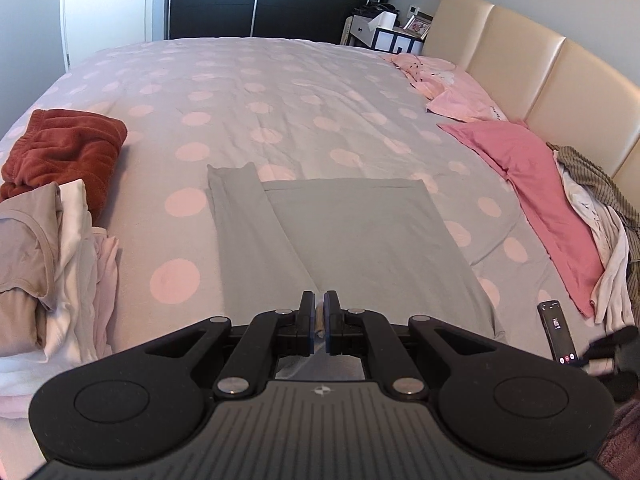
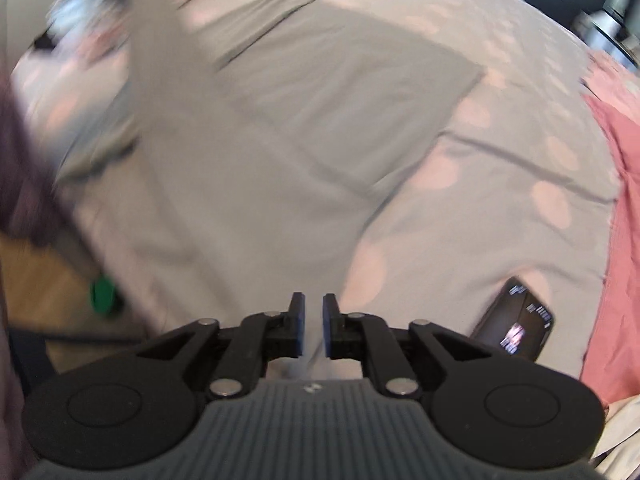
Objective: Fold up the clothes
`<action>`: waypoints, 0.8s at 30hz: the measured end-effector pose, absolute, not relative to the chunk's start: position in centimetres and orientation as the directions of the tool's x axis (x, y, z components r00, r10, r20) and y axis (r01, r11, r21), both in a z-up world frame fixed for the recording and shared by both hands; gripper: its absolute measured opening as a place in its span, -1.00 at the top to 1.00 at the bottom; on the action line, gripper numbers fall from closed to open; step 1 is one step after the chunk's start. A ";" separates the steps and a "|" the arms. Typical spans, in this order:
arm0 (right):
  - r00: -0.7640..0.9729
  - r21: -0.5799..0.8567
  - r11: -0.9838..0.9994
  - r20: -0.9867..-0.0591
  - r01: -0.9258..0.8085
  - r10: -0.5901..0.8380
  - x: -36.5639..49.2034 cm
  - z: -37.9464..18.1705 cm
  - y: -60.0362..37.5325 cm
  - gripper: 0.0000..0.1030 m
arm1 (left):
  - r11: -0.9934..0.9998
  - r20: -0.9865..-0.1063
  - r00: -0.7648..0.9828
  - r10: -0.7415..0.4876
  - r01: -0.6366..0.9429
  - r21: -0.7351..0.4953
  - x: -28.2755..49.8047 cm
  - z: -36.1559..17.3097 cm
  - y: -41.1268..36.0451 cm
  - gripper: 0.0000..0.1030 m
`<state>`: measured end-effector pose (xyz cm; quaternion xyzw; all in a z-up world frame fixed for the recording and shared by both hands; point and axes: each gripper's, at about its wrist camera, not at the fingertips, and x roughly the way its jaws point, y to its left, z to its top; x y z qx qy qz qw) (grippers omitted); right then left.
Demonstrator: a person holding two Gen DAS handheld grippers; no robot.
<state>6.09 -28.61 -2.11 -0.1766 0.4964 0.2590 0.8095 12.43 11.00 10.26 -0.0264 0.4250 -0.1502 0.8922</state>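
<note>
I see a big bed (image 1: pixel 280 92) with a grey cover that has pink spots. A tan headboard (image 1: pixel 532 76) runs along its right side. In the middle of the bed lies the grey garment (image 1: pixel 340 236), spread flat, with one long part folded over on its left. On the left sits a stack of folded clothes (image 1: pixel 48 248), with a rust-red one (image 1: pixel 68 152) behind it. On the right, by the headboard, is a heap of unfolded clothes (image 1: pixel 560 200), pink on top. A phone (image 1: pixel 557 330) lies on the cover near that heap.

My left gripper (image 1: pixel 320 304) has its jaws pressed together, pinching the near edge of the grey garment. My right gripper (image 2: pixel 313 312) has its jaws a little apart with nothing between them, above the near edge of the bed, beside the phone. That view is blurry.
</note>
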 end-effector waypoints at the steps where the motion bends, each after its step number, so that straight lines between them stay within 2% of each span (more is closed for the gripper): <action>1: 0.375 -0.011 0.828 -0.895 -0.561 0.243 7.5 -2.1 -28.8 0.53 | 0.952 -0.749 0.593 -0.296 0.250 -0.179 12.4 10.3 10.9 0.96; 2: 0.377 0.008 0.851 -0.894 -0.526 0.241 8.9 -2.1 -29.0 0.39 | 0.950 -0.747 0.592 -0.303 0.253 -0.185 12.5 10.3 10.9 0.95; 3: 0.372 0.034 0.873 -0.896 -0.487 0.242 10.6 -2.5 -29.1 0.34 | 0.947 -0.745 0.590 -0.311 0.257 -0.192 12.5 10.4 10.9 0.96; 8: 0.316 0.157 0.942 -0.915 -0.296 0.252 17.7 -4.0 -29.1 0.34 | 0.936 -0.736 0.585 -0.342 0.285 -0.208 12.5 10.8 10.6 0.95; 12: 0.255 0.138 0.963 -0.947 -0.232 0.198 20.9 -5.3 -27.3 0.32 | 0.924 -0.720 0.583 -0.376 0.296 -0.243 13.0 11.3 10.4 0.96; 16: 0.186 0.060 0.966 -0.976 -0.250 0.109 22.1 -7.1 -25.6 0.33 | 0.919 -0.712 0.586 -0.386 0.315 -0.239 13.4 11.9 10.0 0.96; 20: 0.168 0.027 0.960 -0.983 -0.277 0.076 21.0 -7.2 -25.8 0.41 | 0.923 -0.711 0.596 -0.373 0.318 -0.217 14.1 12.2 10.0 0.95; 22: 0.168 0.045 0.960 -0.981 -0.275 0.094 20.5 -7.0 -26.6 0.68 | 0.927 -0.713 0.601 -0.362 0.315 -0.205 14.8 12.3 9.9 0.96; 24: 0.171 0.079 0.965 -0.977 -0.252 0.124 20.2 -6.9 -27.6 0.80 | 0.931 -0.717 0.603 -0.348 0.315 -0.187 15.6 12.3 9.4 0.96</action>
